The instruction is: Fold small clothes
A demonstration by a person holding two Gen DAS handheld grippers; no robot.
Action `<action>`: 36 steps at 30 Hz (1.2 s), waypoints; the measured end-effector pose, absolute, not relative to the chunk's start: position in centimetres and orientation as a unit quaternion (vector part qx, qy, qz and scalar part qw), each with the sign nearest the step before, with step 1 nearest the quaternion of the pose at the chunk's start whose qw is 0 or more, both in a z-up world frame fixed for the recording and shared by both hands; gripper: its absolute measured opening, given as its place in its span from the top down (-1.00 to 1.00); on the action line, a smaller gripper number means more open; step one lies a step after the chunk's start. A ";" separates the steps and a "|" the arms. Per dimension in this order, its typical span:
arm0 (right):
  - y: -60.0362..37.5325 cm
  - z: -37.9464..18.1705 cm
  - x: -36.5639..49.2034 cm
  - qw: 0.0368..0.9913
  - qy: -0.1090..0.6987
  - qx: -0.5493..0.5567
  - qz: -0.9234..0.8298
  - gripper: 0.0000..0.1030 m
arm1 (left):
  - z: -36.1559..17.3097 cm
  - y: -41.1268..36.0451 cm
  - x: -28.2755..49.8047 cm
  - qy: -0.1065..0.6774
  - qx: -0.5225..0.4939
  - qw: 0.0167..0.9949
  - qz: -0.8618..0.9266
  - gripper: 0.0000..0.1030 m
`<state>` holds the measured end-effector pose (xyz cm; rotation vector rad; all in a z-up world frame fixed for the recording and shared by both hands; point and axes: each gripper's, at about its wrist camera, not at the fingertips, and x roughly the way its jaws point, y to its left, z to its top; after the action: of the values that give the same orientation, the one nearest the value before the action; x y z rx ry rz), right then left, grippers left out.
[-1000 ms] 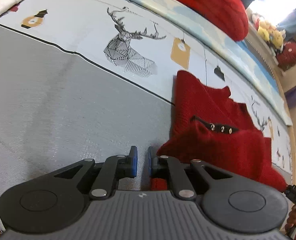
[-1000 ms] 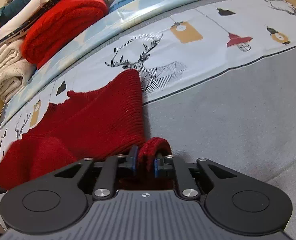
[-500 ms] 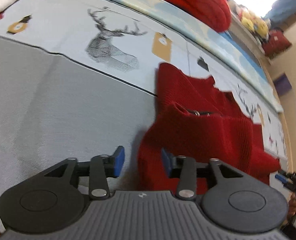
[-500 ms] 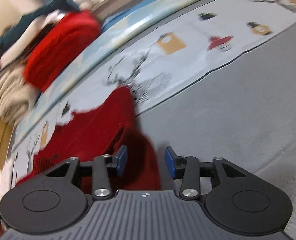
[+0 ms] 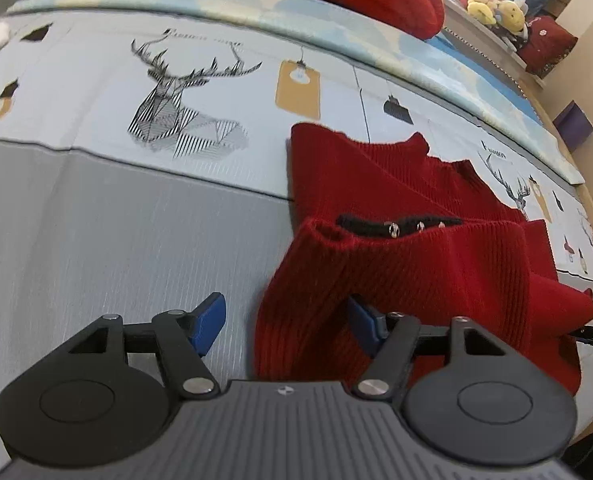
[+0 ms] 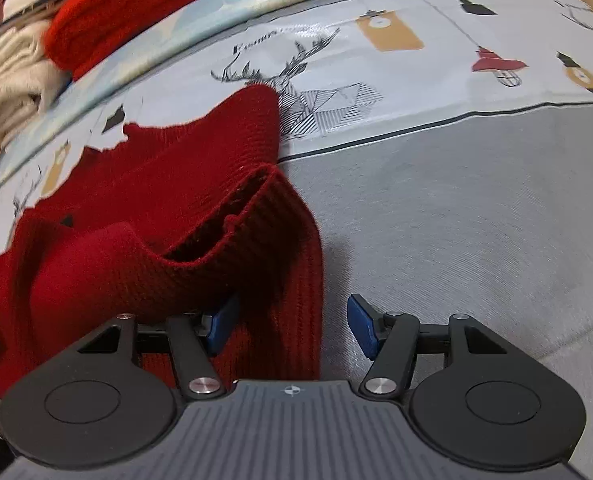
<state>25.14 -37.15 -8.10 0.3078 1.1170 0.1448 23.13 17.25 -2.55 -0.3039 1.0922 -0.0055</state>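
Bed: printed grey sheet (image 5: 96, 240) | red knit sweater (image 5: 436, 272): soft, thick, floppy, light; best pinched at folded hem corners | left hand-held gripper (image 5: 284, 322), right hand-held gripper (image 6: 292, 326): just been opening, wide now, gripping nothing, knit edge lying loose between.

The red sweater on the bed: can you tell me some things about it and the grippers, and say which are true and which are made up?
1. The red sweater lies partly folded on the grey and printed bedspread. True.
2. The left gripper is clamped shut on it. False: its jaws have just been opening and stand apart.
3. The right gripper is open. True.
4. A deer head print is on the bedspread. True.
5. The sweater is blue. False: it is red.
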 end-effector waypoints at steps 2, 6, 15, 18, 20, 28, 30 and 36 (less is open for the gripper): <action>-36.8 -8.2 25.6 0.836 0.527 0.138 0.071 -0.20 | -2.6 17.0 23.7 0.512 -0.138 0.848 -0.006 -0.40; -36.6 -8.3 26.4 0.839 0.522 0.140 0.070 -0.18 | -2.7 16.4 24.5 0.500 -0.122 0.857 -0.019 -0.40; -37.1 -6.7 26.3 0.854 0.494 0.142 0.084 0.78 | -1.8 16.3 24.6 0.470 -0.080 0.877 -0.048 0.85; -38.4 -4.6 25.3 0.875 0.442 0.179 0.086 0.80 | -0.5 16.9 24.1 0.440 -0.080 0.893 -0.047 0.86; -38.7 -3.3 24.8 0.890 0.408 0.186 0.088 0.80 | 0.3 17.2 23.9 0.419 -0.085 0.903 -0.040 0.86; -37.3 0.2 24.6 0.947 0.281 0.124 0.092 0.81 | 1.9 17.5 25.3 0.349 -0.055 0.936 0.018 0.87; -36.8 0.3 25.2 0.955 0.264 0.106 0.086 0.81 | 2.0 17.2 25.9 0.332 -0.038 0.942 0.031 0.87; -35.0 0.0 28.0 0.967 0.238 0.069 0.058 0.81 | 1.7 16.0 28.1 0.302 0.001 0.951 0.067 0.87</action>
<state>27.99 -35.00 0.00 0.1386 0.4816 0.1172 28.07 15.97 1.68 0.0015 0.6149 0.1368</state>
